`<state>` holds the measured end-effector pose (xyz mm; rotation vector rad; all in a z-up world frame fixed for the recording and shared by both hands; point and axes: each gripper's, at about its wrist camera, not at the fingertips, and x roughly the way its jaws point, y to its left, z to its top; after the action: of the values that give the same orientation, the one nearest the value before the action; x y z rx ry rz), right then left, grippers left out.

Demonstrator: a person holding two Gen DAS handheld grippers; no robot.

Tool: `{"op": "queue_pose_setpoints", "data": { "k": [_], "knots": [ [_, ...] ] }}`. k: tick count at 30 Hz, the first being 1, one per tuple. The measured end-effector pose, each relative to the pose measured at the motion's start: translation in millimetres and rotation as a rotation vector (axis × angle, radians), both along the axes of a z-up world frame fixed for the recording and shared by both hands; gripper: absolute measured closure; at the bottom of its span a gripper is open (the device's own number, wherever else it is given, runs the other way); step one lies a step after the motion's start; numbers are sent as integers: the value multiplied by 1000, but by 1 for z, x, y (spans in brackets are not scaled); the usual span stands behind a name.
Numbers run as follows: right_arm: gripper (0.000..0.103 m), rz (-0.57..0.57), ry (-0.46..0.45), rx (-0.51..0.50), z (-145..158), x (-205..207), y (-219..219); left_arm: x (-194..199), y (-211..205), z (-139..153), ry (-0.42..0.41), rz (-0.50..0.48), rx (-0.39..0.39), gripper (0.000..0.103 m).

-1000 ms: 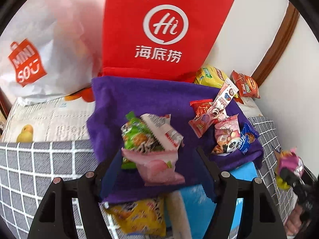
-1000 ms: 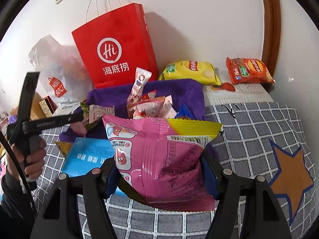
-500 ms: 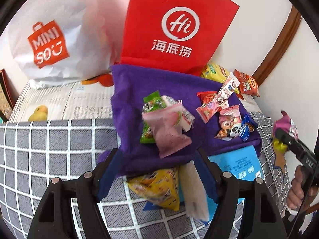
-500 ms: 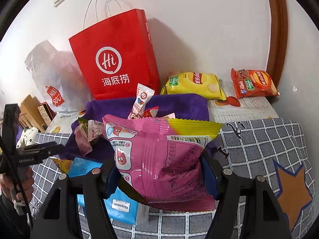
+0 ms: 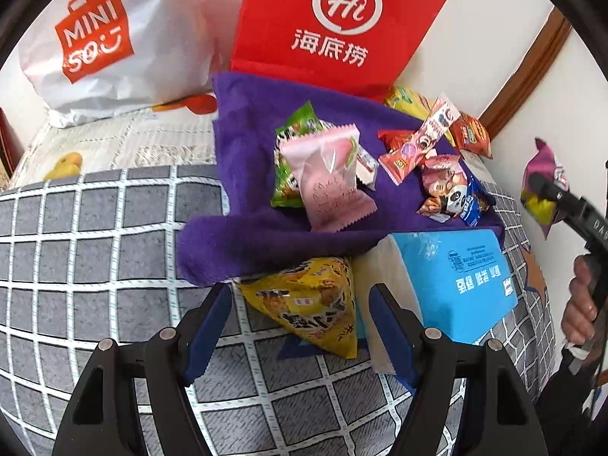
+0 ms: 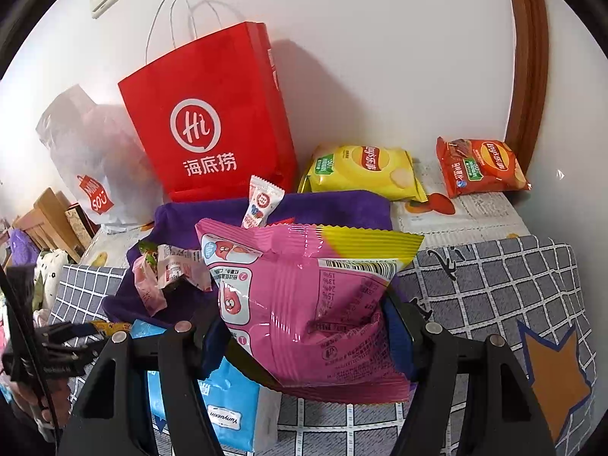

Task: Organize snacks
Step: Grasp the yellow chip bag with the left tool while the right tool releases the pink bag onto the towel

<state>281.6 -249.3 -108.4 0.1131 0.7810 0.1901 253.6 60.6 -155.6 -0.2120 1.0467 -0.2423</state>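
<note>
Right gripper (image 6: pixel 304 326): I have it clamped on the pink bag (image 6: pixel 315 304), carried clear above the grid cloth (image 6: pixel 494 285), presumably bound for the sorting pile.
Left gripper (image 5: pixel 300 315): jaws apart, empty, tilted down over the yellow packet (image 5: pixel 307 304), my likely next pick.
Just right of it: blue tissue pack (image 5: pixel 456 277), no snack.
Ahead: purple towel (image 5: pixel 247 235), seemingly the collecting spot, with the pale pink sachet (image 5: pixel 330 178) among small snacks.
Beyond: red bag (image 5: pixel 334 22) against the wall.

Pale pink packet (image 5: pixel 328 178) out of the left jaws, now on purple cloth (image 5: pixel 243 228).
</note>
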Motion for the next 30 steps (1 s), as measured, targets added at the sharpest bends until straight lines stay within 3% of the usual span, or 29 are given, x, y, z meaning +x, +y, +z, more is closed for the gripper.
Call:
{"op": "queue_pose_setpoints", "data": {
  "k": [8,13,20,30],
  "knots": [
    [34,-23,-16,-3,16,12,-17,4,-15,-16,-18,3,69,35],
    [34,-30,-24,1,21,23,-23,3,-10,-17,-28,2,60,40],
    [34,1,-22,-15,13,30,-20,2,-1,-14,-13,24,26,42],
    [34,50,-2,-1,-7,43,-25,-10,6,0,-24,78,66,42]
  ]
}}
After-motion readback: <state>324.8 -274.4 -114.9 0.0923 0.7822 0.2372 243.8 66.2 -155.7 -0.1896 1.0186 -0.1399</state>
